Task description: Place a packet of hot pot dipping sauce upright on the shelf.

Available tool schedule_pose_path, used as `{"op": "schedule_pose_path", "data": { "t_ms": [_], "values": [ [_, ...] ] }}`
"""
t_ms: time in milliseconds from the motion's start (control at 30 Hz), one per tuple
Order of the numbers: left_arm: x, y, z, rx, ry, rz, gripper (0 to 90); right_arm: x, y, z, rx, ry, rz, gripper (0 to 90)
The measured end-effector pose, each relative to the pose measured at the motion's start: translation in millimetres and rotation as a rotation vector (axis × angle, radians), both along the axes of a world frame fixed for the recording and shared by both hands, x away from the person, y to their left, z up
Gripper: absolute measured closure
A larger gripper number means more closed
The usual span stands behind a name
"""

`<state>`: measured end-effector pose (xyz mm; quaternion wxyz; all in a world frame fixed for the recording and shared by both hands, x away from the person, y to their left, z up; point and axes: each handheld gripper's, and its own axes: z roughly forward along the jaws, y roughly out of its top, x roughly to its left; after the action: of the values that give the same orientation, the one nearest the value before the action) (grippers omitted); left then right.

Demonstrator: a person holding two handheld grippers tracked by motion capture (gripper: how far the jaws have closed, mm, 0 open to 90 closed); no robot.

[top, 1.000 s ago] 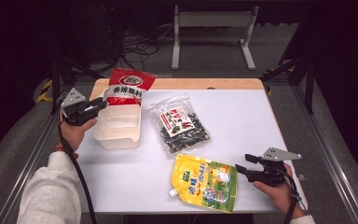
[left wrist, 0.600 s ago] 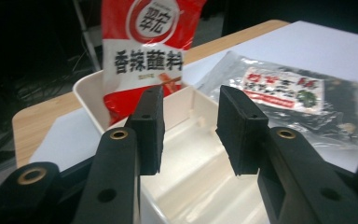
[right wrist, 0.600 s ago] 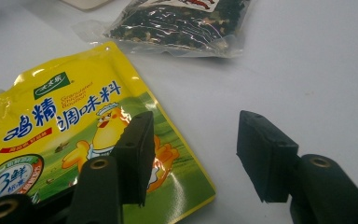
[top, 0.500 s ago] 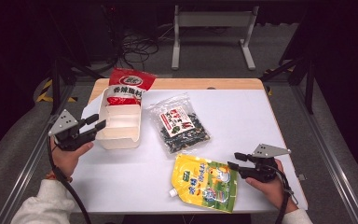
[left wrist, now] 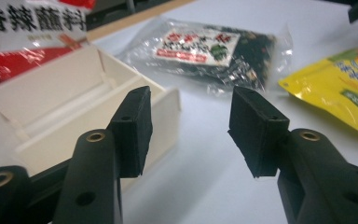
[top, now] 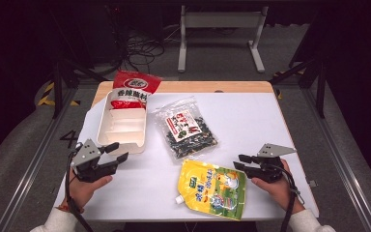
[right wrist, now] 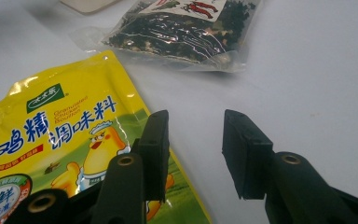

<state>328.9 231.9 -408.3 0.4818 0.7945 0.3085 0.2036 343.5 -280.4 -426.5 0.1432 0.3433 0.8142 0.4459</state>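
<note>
Tools: two, a left tool [top: 117, 152] and a right tool [top: 240, 162], one in each of the person's hands.
Snack and seasoning packs: three in all.
Red packs: one red pack [top: 133, 90], lying over the far end of the tray.
Clear packs: one clear pack [top: 186, 128] with dark contents and a red-and-white label.
Yellow packs: one yellow pouch [top: 213, 188] with a spout corner.
Trays: one white tray [top: 121, 133], divided into compartments.
Desks: one desk [top: 251, 116] carrying everything.

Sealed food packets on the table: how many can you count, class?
3. The red packet rests on the white tray's far end, the clear packet of dark dried food lies mid-table, and the yellow pouch lies nearest the person.
</note>
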Motion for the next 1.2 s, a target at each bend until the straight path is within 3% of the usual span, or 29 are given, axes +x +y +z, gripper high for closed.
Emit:
{"op": "schedule_pose_path", "data": {
  "t_ms": [67,200,233,300,467,700,833,1033,1100,1200],
  "values": [
    [-7.6,-6.2,-8.7,0.034,0.026,-0.02,48.0,4.8,2.6,1.0,0.005,0.001,0.002,62.9],
    [-13.8,-10.9,-16.8,0.041,0.053,-0.043,46.4,12.2,5.8,2.6,0.008,0.001,0.003,64.5],
    [-16.5,-12.9,-20.4,0.035,0.076,-0.053,46.2,14.0,6.5,2.9,0.011,0.002,0.003,65.0],
    [-19.0,-15.8,-26.0,0.045,0.095,-0.065,44.8,20.8,9.2,3.7,0.005,-0.007,0.01,70.4],
    [-18.3,-22.7,-34.3,0.058,0.13,-0.082,43.4,36.6,13.4,4.5,0.016,-0.008,0.005,70.6],
    [-8.8,-46.8,-39.6,0.045,0.176,-0.132,39.3,61.9,16.3,-0.2,0.047,0.019,-0.034,69.6],
    [1.5,-69.3,-40.7,0.065,0.176,-0.181,36.1,76.3,23.8,-2.5,0.082,0.046,-0.04,67.2],
    [12.7,-80.3,-42.1,0.078,0.177,-0.195,35.3,86.8,38.5,-6.4,0.068,0.059,-0.042,65.1],
    [15.7,-82.2,-42.7,0.078,0.18,-0.194,35.0,91.5,42.6,-9.8,0.043,0.07,-0.079,62.1],
    [21.4,-86.2,-45.0,0.094,0.18,-0.192,34.8,97.3,44.8,-18.0,0.051,0.119,-0.109,55.0]
  ]
}}
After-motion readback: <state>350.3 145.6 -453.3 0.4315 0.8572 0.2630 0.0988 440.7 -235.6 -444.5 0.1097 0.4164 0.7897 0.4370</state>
